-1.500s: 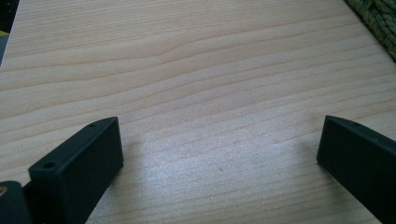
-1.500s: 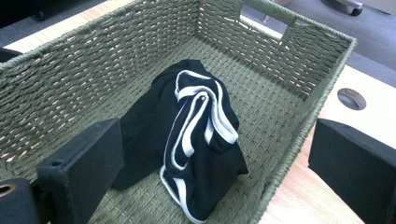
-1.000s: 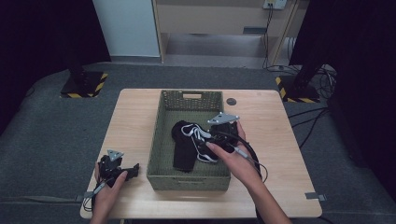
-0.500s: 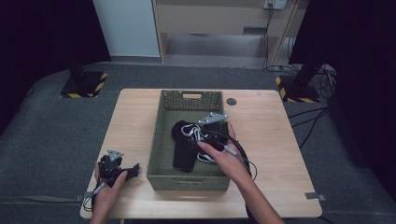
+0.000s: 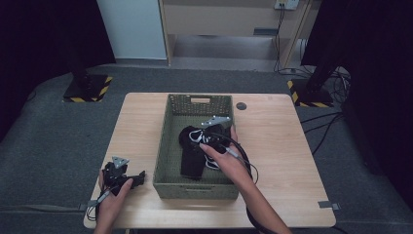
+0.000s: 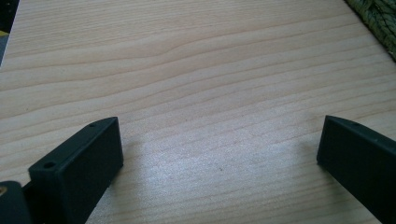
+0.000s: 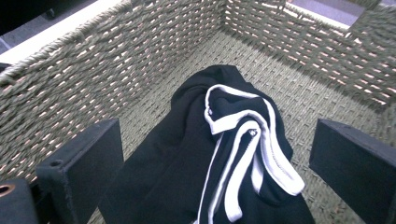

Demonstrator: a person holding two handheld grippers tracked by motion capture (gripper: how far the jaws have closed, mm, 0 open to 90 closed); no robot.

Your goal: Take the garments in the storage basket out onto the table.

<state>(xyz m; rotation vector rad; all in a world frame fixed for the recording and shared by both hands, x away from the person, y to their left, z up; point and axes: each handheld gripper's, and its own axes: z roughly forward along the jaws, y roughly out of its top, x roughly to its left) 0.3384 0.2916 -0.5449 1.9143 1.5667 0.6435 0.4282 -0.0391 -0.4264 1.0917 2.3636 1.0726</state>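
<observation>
I note both units are matt black. The left gripper (image 6: pixel 219 154) has two blocky rectangular jaws with a small round hole in the top corner of the near one; a brass-coloured fastener sits behind it. The right gripper (image 7: pixel 217 163) matches. Each carries a grey three-cornered plate and trails a cable. Forearms are bare, no sleeves.

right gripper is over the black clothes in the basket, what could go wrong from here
The right gripper is open above the bunched black garment; its fingers may pinch only the loose white trim, so the rest could slip free. The woven basket wall is close, and a finger could snag it. The left gripper rests open on the table.
</observation>
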